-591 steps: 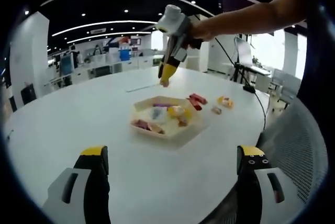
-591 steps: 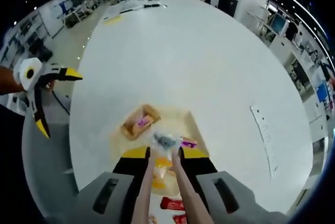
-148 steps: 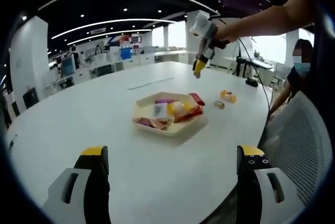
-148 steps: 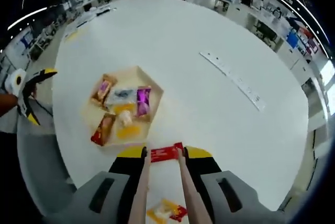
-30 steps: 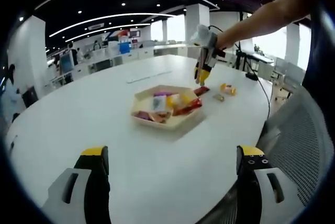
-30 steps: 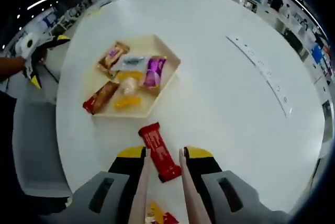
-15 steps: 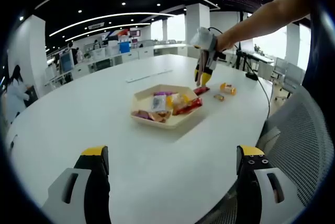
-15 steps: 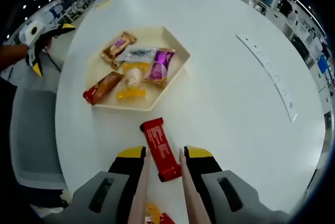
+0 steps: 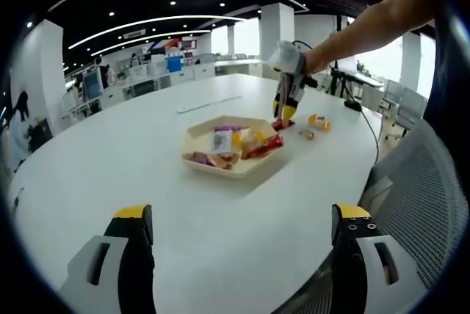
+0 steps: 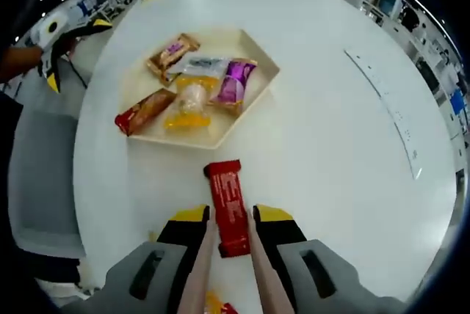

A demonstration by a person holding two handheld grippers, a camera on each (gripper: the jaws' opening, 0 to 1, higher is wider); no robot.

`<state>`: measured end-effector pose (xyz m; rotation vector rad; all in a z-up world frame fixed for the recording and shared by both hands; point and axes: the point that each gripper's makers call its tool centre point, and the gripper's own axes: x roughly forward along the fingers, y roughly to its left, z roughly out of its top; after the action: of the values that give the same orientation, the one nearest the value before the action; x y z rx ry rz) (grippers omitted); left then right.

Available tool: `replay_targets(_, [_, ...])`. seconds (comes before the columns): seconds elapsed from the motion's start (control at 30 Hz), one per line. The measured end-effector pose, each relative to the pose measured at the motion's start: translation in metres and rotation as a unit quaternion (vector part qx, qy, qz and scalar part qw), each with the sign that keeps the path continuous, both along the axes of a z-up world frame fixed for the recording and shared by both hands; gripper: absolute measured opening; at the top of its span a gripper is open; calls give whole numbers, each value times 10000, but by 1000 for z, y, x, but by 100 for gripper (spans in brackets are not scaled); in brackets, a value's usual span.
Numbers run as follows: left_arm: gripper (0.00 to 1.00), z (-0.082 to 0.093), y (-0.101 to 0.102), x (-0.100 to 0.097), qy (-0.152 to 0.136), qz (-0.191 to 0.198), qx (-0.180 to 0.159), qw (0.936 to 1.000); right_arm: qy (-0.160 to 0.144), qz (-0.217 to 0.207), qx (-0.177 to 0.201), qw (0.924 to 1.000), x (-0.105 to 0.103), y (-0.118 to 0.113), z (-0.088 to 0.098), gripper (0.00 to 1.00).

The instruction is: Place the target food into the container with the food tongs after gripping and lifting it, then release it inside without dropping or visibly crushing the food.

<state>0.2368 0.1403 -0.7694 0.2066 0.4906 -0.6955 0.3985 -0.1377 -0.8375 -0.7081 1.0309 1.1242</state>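
Five packets lie in the tray [image 10: 258, 88]; tongs [image 10: 230, 244] pinch one red bar [image 10: 228, 204].

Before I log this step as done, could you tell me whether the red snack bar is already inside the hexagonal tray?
No, the red snack bar lies on the white table outside the hexagonal tray, between the tongs.

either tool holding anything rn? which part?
The right tool has its tongs closed around the near end of the red snack bar, which seems to lie on the table. The left tool holds nothing.
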Motion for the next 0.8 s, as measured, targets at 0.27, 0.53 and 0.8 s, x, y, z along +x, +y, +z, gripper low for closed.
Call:
replay_targets(0.27, [99, 1, 1, 0, -10, 32, 7, 10000, 11, -207, -80, 9998, 1, -1, 1, 20])
replay_targets(0.53, [99, 3, 1, 2, -57, 57, -9, 10000, 41, -343, -137, 9993, 1, -10, 6, 21])
replay_targets(0.8, [98, 3, 1, 1, -87, 45, -1, 10000, 59, -689, -23, 9976, 6, -11, 28, 21])
